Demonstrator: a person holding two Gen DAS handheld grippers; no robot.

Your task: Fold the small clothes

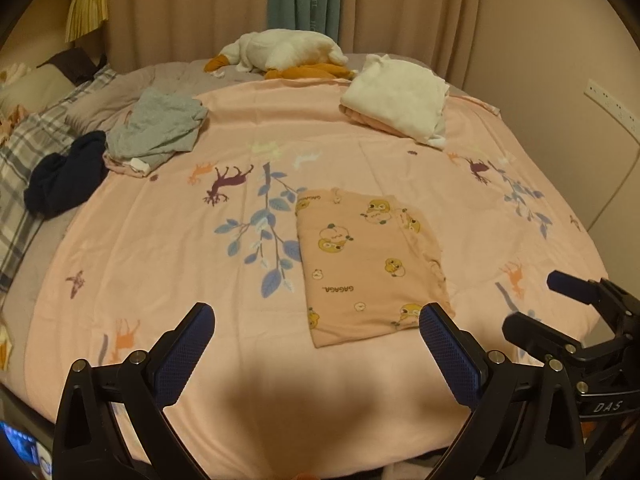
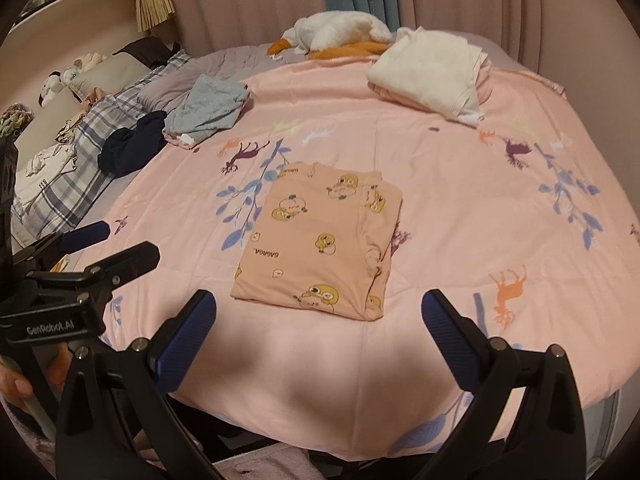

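Nearest the cameras, the left hand-held gripper (image 1: 316, 344) hangs over the front edge of the bed with its blue-padded jaws spread wide and nothing between them. The right hand-held gripper (image 2: 318, 330) is in the same state, wide open and empty, just beside the left one.

Just beyond both lies the peach garment printed with yellow ducks (image 2: 320, 240), already folded into a flat rectangle on the pink bedspread (image 2: 460, 184), with a bunched seam along its right edge. It looks finished or nearly so.

Farther back on the left sits a loose heap: a grey garment (image 1: 160, 130) touching a dark navy garment (image 1: 66, 180). At the far right rests a stack of folded white and pink clothes (image 1: 396, 98), and behind it a white plush goose (image 1: 280, 50) against the curtains.

The risks from here are mostly about handling soft cloth. If the folded piece is lifted by a single layer, it could fall open. Its colour is close to the bedspread's, so a low pinch might catch the cover too. Pulling the grey garment could drag the navy one along.
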